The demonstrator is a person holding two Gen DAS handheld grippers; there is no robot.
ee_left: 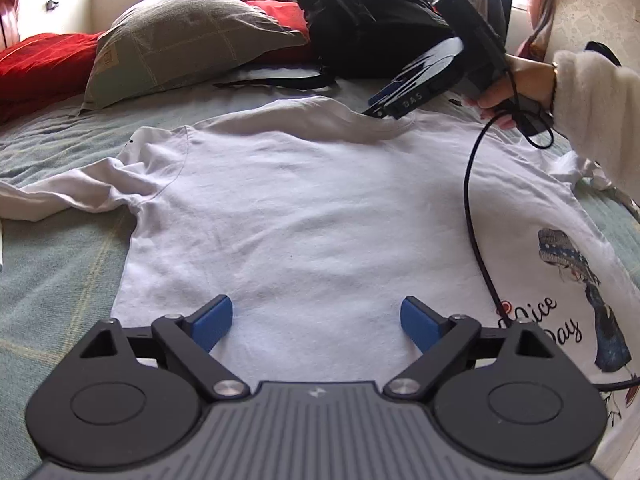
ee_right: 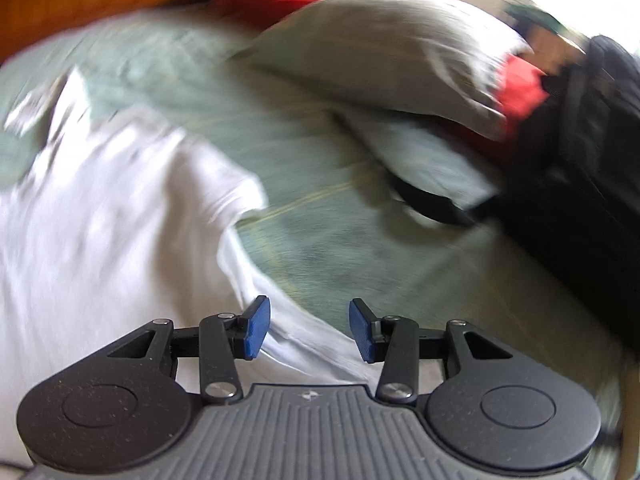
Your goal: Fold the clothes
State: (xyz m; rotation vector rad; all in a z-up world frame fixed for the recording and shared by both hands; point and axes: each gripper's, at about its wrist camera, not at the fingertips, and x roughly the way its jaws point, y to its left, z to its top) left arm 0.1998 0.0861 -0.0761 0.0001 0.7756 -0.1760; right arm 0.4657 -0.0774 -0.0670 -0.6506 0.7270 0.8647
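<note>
Left gripper [ee_left: 318,326]: spread wide, grasping nothing; both blue fingertips [ee_left: 212,322] hang over the near part of the white T-shirt [ee_left: 304,216], and contact with the cloth cannot be told.
Right gripper [ee_right: 310,330]: parted about halfway, empty; its left pad is over the shirt's edge and its right pad over bare bedspread. In the left wrist view its tips [ee_left: 374,110] sit at the far collar edge of the shirt, held by a hand [ee_left: 508,92] in a fluffy white sleeve [ee_left: 596,120].
Cable [ee_left: 476,216]: one black cord runs from the right gripper across the shirt's right side.
T-shirt: one, lying spread on the bed, body mostly flat, left sleeve crumpled outward; a printed figure with lettering [ee_left: 580,292] shows at the right side.
Edges and room: green bedspread [ee_left: 52,264] lies open to the left of the shirt and past its far edge; the right wrist view, heavily blurred, shows open bedspread [ee_right: 332,240] beyond the hem.
Far clutter: one grey-green pillow [ee_left: 180,44], red bedding [ee_left: 44,64] behind it, one black backpack [ee_left: 360,20] near the collar side, its strap reaching toward the shirt.
</note>
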